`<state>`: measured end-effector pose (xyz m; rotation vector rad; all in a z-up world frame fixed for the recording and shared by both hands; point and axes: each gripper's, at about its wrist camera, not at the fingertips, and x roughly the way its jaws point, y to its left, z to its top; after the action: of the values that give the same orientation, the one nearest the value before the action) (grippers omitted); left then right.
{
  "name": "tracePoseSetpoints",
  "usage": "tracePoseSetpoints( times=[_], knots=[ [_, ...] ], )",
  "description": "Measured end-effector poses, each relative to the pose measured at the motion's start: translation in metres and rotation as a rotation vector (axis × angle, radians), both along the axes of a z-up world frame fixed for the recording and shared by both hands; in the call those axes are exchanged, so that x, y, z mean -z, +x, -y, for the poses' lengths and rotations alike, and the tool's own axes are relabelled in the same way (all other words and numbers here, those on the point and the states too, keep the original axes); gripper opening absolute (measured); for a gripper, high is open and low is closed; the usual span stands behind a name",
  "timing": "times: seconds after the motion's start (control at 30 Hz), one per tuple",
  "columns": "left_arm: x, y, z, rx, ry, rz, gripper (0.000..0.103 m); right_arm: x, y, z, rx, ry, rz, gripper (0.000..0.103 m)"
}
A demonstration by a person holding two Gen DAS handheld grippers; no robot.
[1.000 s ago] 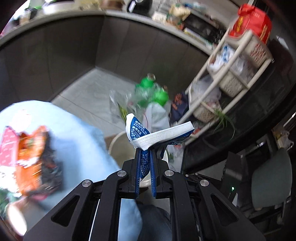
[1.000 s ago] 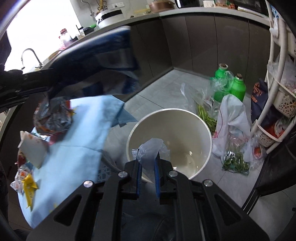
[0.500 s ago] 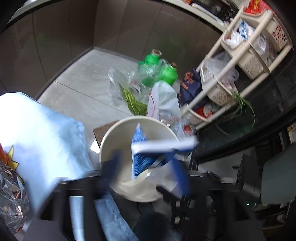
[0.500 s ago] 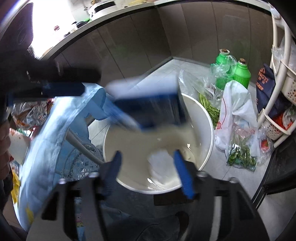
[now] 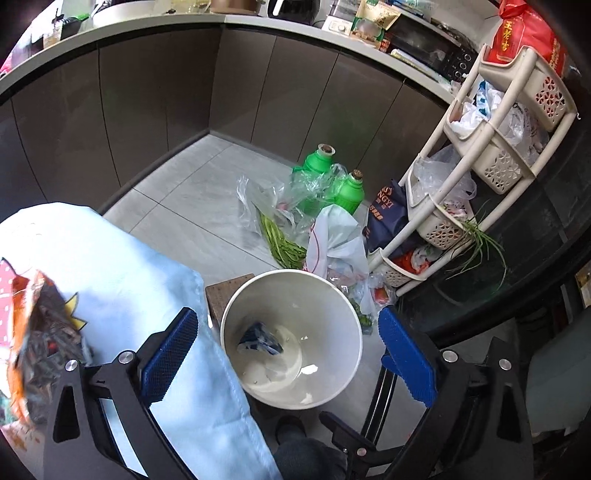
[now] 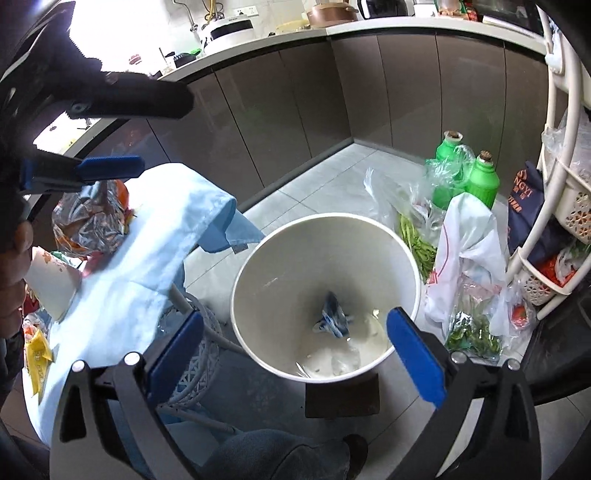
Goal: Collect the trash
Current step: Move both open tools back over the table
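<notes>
— Trash?
— Down in the white bin point(image 5: 236, 314), on its floor: a crumpled blue-and-white wrapper point(image 5: 260, 339) beside a pale scrap point(image 6: 345, 360) of clear film. More still on the tabletop point(image 5: 122, 266): an orange foil snack bag point(image 5: 35, 332) at the left edge, a yellow sachet point(image 6: 37, 356) and a white carton point(image 6: 51, 284) seen from the right wrist view.
— Left hand-held gripper point(image 5: 291, 350)?
— Spread wide above the bin mouth, jaws just opened, nothing between the blue pads, wrapper lying loose far below.
— Right hand-held gripper point(image 6: 295, 347)?
— Same: jaws just opened to full spread, nothing pinched, bin rim framed between the pads.
— Edges?
— Pale blue cloth point(image 5: 207, 391) draped over the tabletop edge, hanging just beside the bin's left rim. Brown block point(image 6: 341, 393) under the bin's near side. White plastic bag point(image 6: 465, 236) touching or nearly touching the right rim; bagged green beans point(image 5: 280, 243) and two green bottles point(image 5: 332, 181) behind it.
— Open room?
— Bare grey floor tiles point(image 5: 192, 199) toward the dark cabinet corner, left of the bags. Right side crowded by a cream basket rack point(image 5: 506, 162) standing near the bin.
— Writing?
— Gold Chinese characters on the red bag point(image 5: 524, 33) atop the rack, too small to read surely. Letters ending "NGYI" on the navy bag point(image 5: 386, 214) at the rack's foot. Print on the wrapper illegible.
</notes>
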<state>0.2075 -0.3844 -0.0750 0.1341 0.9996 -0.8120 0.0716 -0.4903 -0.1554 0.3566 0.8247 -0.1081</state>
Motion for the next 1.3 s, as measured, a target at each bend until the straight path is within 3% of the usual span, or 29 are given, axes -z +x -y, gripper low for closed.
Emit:
tracePoseSetpoints(
  times=[0.33, 0.57, 0.8, 1.07, 1.23, 1.3],
  knots=[
    [-0.068, -0.035, -0.064, -0.095, -0.052, 0.074, 0.094, -0.08, -0.02, -0.034, -0.038, -0.053, 0.105, 0.1],
    [-0.101, -0.063, -0.153, -0.217, -0.085, 0.096, 0.094, -0.13, -0.035, -0.079, -0.11, -0.062, 0.2, 0.1],
    [-0.106, -0.089, -0.259, -0.402, -0.057, 0.137, 0.094, -0.155, -0.037, -0.132, -0.243, 0.016, 0.29, 0.1],
    [-0.076, -0.106, -0.377, -0.616, -0.001, 0.095, 0.094, -0.134, -0.009, -0.218, -0.439, -0.038, 0.153, 0.1],
    [-0.046, -0.115, -0.426, -0.669, 0.007, 0.05, 0.094, -0.098, 0.008, -0.266, -0.515, 0.058, -0.028, 0.099],
    [-0.038, -0.118, -0.437, -0.657, 0.002, 0.047, 0.094, -0.087, 0.01, -0.289, -0.558, 0.073, -0.077, 0.089]
  ],
)
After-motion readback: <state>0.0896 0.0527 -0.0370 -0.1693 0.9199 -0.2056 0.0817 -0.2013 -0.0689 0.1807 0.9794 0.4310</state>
